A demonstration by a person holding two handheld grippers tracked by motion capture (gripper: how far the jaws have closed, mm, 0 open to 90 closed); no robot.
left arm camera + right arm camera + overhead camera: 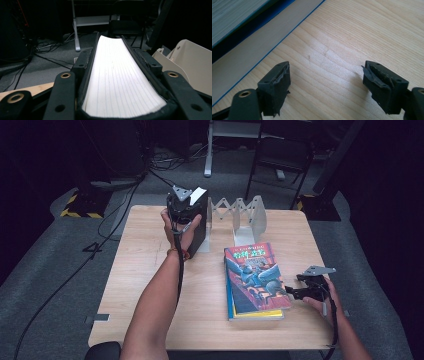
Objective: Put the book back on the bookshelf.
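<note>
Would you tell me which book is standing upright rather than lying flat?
The black book clamped in the left gripper; the others lie stacked flat.

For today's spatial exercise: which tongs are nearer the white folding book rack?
Left. The left tongs, clamped on a black book, are right beside the rack; the right tongs sit open near the stacked books.

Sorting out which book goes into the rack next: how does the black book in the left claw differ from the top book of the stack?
The black book stands on edge beside the white rack; the top book lies flat on its stack. The black book has a plain dark cover; the top book shows a colourful illustrated one. The left claw clamps the black book; the open right claw holds nothing, beside the stack. Both are on the wooden table.
</note>
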